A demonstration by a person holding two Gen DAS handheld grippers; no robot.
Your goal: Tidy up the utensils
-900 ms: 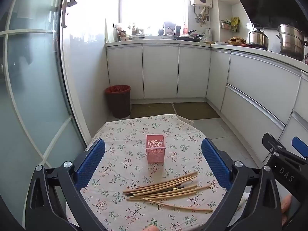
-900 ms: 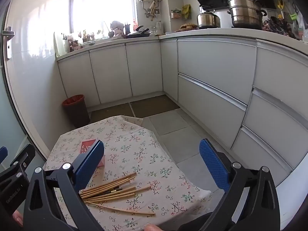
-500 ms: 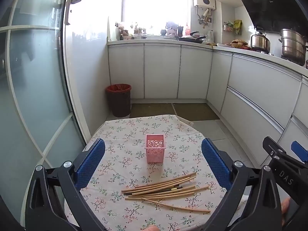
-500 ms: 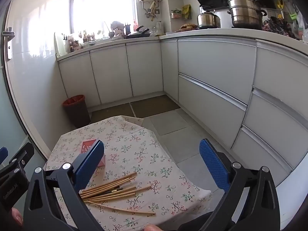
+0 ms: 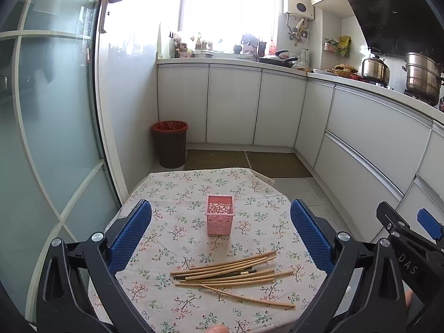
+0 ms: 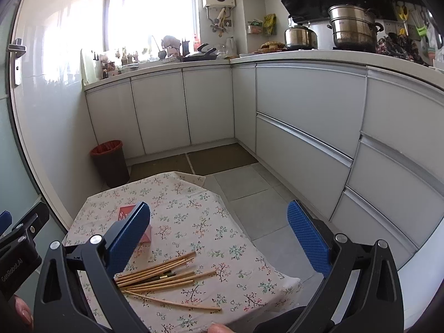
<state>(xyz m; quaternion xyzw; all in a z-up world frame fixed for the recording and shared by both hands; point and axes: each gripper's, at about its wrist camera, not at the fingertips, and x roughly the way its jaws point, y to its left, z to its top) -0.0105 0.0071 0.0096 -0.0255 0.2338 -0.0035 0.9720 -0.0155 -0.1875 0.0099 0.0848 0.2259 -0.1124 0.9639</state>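
**Cloth, wood, plastic and steel**

A matt floral cloth (image 5: 172,191) covers the table. The chopsticks (image 5: 230,273) look like pale wood; the pink holder (image 5: 219,219) is perforated plastic. Gripper pads (image 5: 130,236) are blue, textured. Upper right, pots (image 5: 421,75) gleam, polished metal. Cabinet fronts (image 6: 305,97) are glossy.

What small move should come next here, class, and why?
Probably lower one open gripper, say the right gripper, onto the chopsticks and close on one. They all lie loose on the tablecloth, the pink holder stands upright and looks empty, and the left gripper holds nothing either.
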